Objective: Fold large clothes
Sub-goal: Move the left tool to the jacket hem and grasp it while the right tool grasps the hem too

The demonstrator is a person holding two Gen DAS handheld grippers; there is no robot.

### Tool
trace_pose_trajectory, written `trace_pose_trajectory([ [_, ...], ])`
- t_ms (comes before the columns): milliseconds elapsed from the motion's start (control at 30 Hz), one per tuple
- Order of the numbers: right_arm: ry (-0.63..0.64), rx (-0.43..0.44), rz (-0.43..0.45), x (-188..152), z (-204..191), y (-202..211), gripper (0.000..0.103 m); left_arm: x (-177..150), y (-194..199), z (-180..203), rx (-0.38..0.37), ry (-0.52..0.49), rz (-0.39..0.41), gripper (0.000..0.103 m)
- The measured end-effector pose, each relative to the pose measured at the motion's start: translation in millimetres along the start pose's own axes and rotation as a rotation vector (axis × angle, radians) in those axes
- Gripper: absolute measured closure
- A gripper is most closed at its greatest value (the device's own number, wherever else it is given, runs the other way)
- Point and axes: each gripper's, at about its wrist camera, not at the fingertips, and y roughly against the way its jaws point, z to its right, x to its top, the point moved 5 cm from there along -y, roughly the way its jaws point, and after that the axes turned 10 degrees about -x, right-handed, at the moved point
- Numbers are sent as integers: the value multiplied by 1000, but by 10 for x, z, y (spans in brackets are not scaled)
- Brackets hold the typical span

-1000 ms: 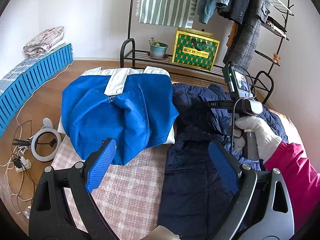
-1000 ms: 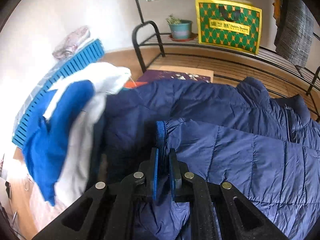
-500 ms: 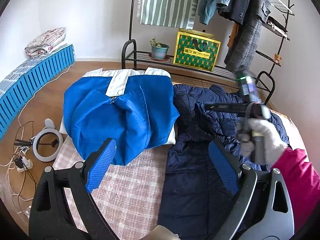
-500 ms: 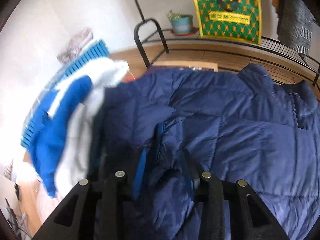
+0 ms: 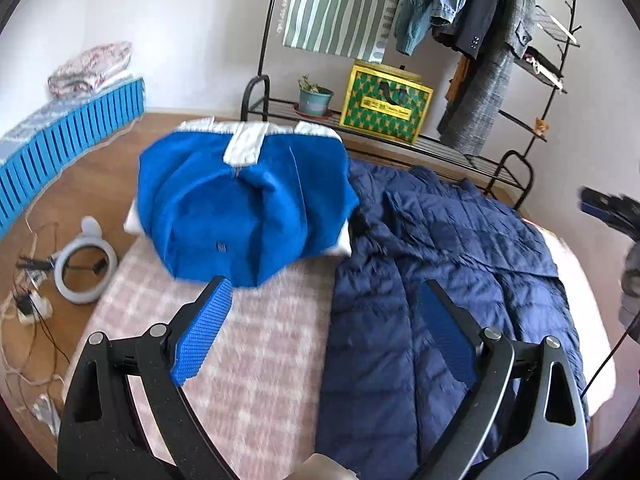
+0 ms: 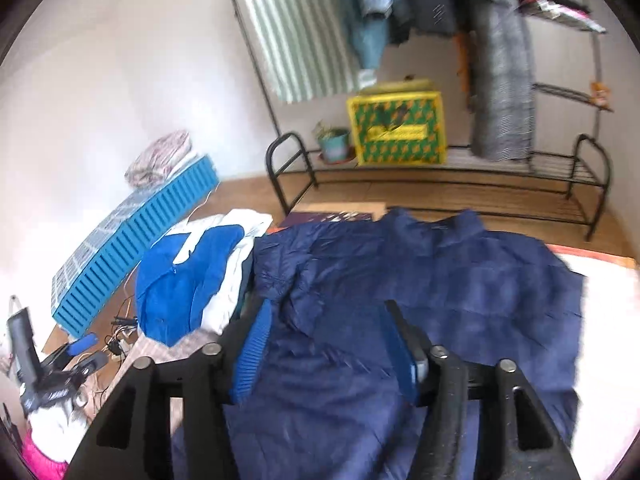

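Observation:
A navy quilted puffer jacket [image 5: 432, 264] lies spread on the pink checked blanket [image 5: 256, 352], one sleeve folded across its body. It fills the lower middle of the right wrist view [image 6: 400, 300]. A folded blue and white jacket [image 5: 240, 204] sits to its left, also in the right wrist view [image 6: 188, 284]. My left gripper [image 5: 320, 328] is open and empty above the blanket's near side. My right gripper [image 6: 328, 348] is open and empty, raised above the navy jacket. It shows blurred at the right edge of the left wrist view [image 5: 616, 216].
A black clothes rack [image 5: 400, 136] with hanging clothes, a green and yellow box [image 5: 384, 108] and a potted plant [image 5: 316, 96] stands behind. A blue slatted crate [image 5: 64, 148] is at left. A ring light [image 5: 84, 268] and cables lie on the wooden floor.
My right gripper opened, let go of the navy jacket's sleeve and lifted up and back to the right. The sleeve now rests on the jacket. My left gripper has barely moved.

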Motion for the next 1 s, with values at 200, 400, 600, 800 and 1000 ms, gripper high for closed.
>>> trace_pose_trajectory([
  [200,-22,-119,19,-704,630,954,22,-495,265,35,-69,-7,-107,7],
  [400,-108,-203,-51,-1616,1303,1571,22,-1047,444,-32,-108,36,-234,10],
  [600,-191,-233,-195,-2343,1739,1645,23,-1596,426,-118,-216,231,-366,10],
  [800,-259,-223,-324,-2918,1934,1555,24,-2032,311,-126,-233,312,-465,10],
  [1000,-306,-190,-398,-3186,1936,1416,24,-2203,253,-86,-241,333,-493,10],
])
